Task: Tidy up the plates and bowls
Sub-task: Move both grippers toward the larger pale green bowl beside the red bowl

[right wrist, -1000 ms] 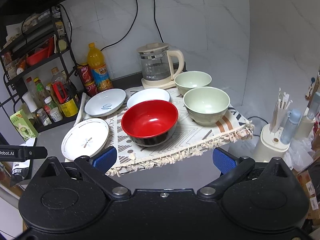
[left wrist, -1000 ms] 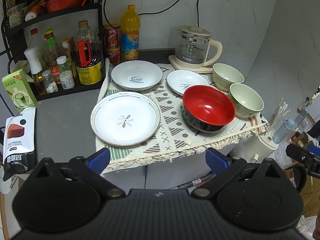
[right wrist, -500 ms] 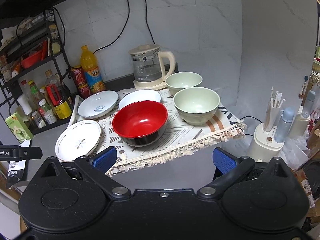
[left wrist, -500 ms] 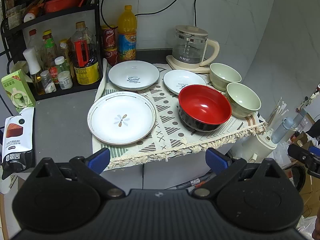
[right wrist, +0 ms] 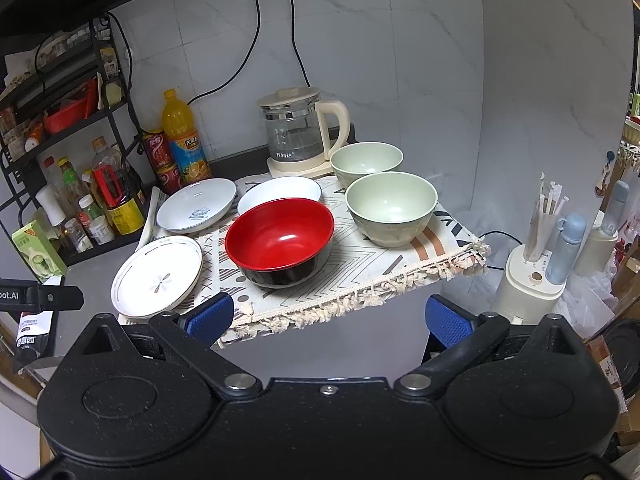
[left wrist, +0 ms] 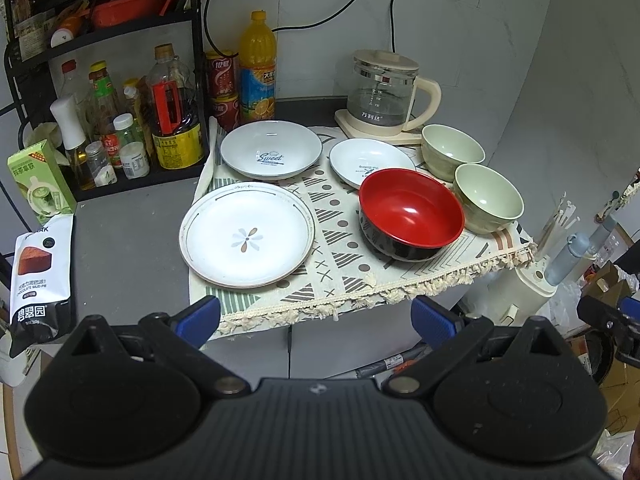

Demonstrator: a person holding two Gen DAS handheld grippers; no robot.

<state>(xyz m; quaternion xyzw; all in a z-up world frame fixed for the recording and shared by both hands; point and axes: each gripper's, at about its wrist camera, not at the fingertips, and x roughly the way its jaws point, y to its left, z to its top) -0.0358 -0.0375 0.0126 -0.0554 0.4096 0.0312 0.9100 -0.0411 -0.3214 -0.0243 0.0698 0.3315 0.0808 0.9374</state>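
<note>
Left gripper (left wrist: pixel 314 316) and right gripper (right wrist: pixel 327 318) jaws spread, empty, short of fringed cloth (left wrist: pixel 344 280) edge, red bowl (left wrist: pixel 411 212) near that edge, flower plate (left wrist: pixel 246 234) overhanging cloth's left edge, green bowls (right wrist: pixel 390 206) behind.

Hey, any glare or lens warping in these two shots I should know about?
Left wrist view: bright glare spot inside the glossy red bowl, wall lines bow from fisheye, corners vignette dark. Right wrist view: similar highlight in the red bowl, softer sheen in the nearer pale green bowl; walls curve strongly at the edges.
</note>
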